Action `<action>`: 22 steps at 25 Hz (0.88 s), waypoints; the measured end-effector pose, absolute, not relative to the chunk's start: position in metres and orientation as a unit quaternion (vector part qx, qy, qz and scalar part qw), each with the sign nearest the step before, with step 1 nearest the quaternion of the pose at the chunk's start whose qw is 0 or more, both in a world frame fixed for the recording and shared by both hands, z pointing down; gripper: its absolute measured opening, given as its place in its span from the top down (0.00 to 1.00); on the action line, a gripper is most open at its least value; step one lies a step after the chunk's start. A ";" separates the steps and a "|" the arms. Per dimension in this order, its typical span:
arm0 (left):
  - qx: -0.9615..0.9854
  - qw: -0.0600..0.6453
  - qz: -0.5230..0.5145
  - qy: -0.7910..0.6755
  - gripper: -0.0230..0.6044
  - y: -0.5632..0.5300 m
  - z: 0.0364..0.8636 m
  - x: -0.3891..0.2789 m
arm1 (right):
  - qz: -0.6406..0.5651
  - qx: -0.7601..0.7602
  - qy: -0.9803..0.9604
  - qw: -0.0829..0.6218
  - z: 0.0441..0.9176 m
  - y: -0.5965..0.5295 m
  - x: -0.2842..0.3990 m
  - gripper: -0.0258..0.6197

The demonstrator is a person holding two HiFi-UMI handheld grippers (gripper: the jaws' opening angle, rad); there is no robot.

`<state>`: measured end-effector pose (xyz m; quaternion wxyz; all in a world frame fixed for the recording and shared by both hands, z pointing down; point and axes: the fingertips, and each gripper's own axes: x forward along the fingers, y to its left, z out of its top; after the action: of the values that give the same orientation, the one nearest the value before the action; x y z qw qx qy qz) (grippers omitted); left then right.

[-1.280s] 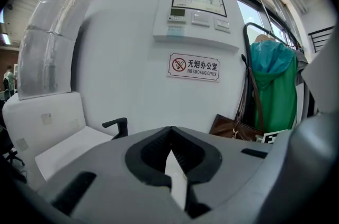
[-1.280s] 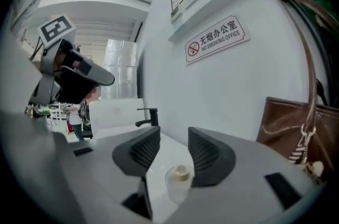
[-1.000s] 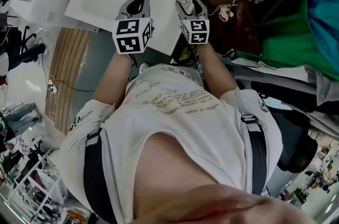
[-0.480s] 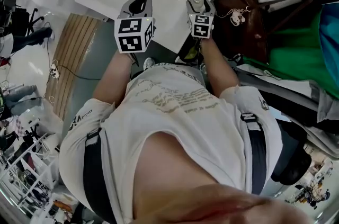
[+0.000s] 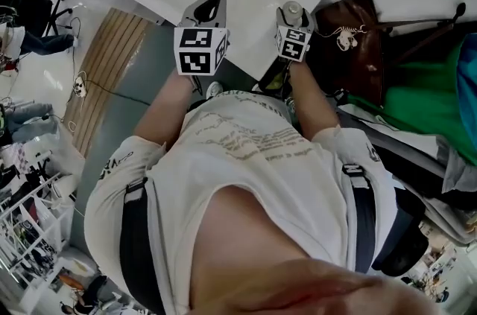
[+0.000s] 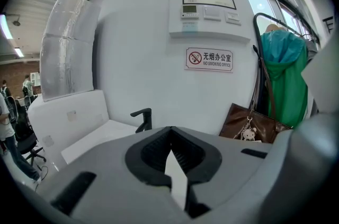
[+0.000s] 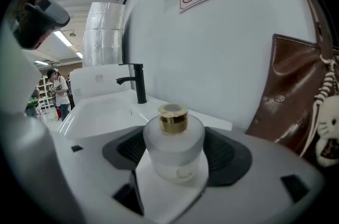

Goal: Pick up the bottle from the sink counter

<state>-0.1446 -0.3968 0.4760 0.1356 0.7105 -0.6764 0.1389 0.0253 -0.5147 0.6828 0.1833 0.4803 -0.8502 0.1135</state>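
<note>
Left gripper (image 6: 170,132): your jaws are pressed together, with nothing between them.
Right gripper (image 5: 294,17): your jaws are opening, with the bottle (image 7: 174,151) between them.
Bottle: frosted with a gold cap, upright on the counter (image 7: 159,194).
Faucet (image 7: 139,82): black, beyond the bottle, at the basin (image 7: 98,112).
Bag (image 7: 288,96): brown, to your right, against the wall.

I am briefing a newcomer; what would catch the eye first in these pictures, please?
A frosted bottle with a gold cap stands on the white sink counter, between the opening jaws of the right hand-held gripper. A black tap rises behind it, and a brown bag sits to its right.
</note>
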 end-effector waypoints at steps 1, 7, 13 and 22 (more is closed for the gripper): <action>0.710 0.135 0.139 -0.677 0.93 -0.397 0.476 -0.147 | 0.115 0.484 -0.848 0.181 0.684 -0.516 0.025 0.50; 0.709 0.134 0.136 -0.678 0.93 -0.393 0.474 -0.153 | 0.123 0.500 -0.840 0.173 0.688 -0.517 0.023 0.50; 0.709 0.129 0.131 -0.681 0.93 -0.391 0.470 -0.158 | 0.126 0.507 -0.829 0.198 0.688 -0.519 0.026 0.48; 0.716 0.128 0.122 -0.675 0.93 -0.392 0.467 -0.161 | 0.125 0.509 -0.832 0.180 0.650 -0.512 0.020 0.48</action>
<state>-0.1610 -0.3918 0.4674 0.1281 0.7164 -0.6749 0.1222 0.0197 -0.5117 0.6499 0.1801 0.5089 -0.8324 0.1254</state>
